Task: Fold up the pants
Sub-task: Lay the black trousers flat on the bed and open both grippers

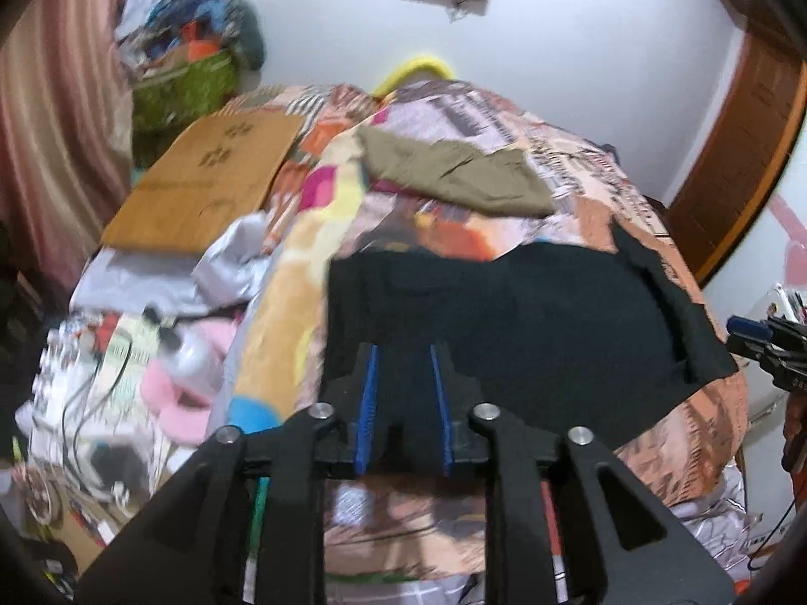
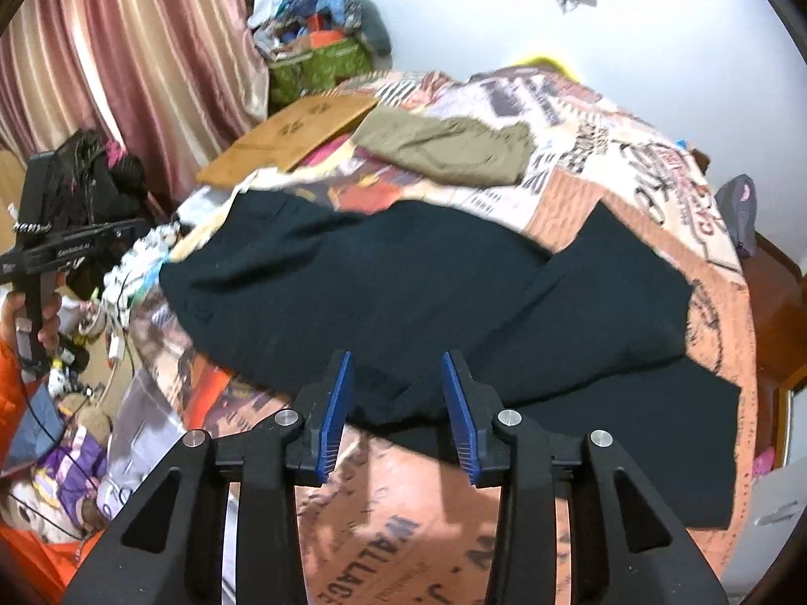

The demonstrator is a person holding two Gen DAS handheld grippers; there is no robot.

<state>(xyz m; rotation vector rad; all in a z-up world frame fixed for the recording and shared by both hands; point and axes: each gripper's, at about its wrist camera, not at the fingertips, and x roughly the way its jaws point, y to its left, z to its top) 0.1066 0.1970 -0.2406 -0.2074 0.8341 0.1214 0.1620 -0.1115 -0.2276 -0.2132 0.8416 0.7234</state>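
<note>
Black pants [image 2: 428, 292] lie spread, rumpled, across the frame's middle on the patterned bedspread [image 2: 630, 176] (olive garment [image 2: 444, 148] above). Left gripper [image 1: 403, 383] and right gripper [image 2: 396, 388] hover at the near hem, jaws apart, empty.

The black fabric pants [image 2: 383, 292] lie spread across the near part of the patchwork printed bedspread [image 2: 630, 191], one leg running toward the right edge of the bed. Behind them, farther up the bed, lies the crumpled olive-green cloth garment [image 2: 444, 148], apart from the pants. To its left a flat brown cardboard sheet [image 2: 297, 131] rests on the bed's far left side, and behind that stands a green fabric bag [image 2: 323, 70] by the striped pink curtain [image 2: 141, 50].
</note>
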